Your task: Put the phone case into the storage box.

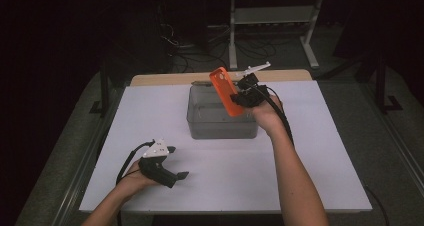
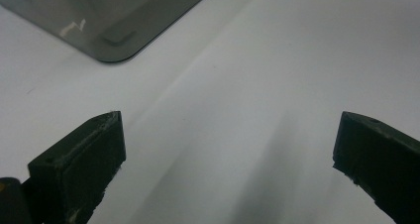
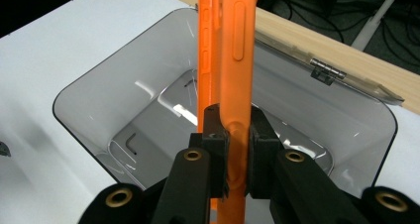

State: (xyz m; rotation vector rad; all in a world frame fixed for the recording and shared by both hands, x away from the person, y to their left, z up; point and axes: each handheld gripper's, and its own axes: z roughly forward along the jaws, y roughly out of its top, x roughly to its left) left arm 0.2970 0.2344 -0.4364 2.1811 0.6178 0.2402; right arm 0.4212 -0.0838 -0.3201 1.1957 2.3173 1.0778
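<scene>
An orange phone case hangs tilted over a clear grey plastic bin near the table's far middle. My right gripper is shut on the case's lower edge. In the right gripper view the case stands on edge between the two pads, above the bin's hollow inside. My left gripper rests low at the table's near left, jaws wide apart and nothing between them. Its own view shows both fingertips over white tabletop, with a corner of the bin at the top left.
The white table top has a wooden strip along its far edge. The bin's clear lid hangs open on a hinge at the back. Table legs and cables lie on the dark floor beyond.
</scene>
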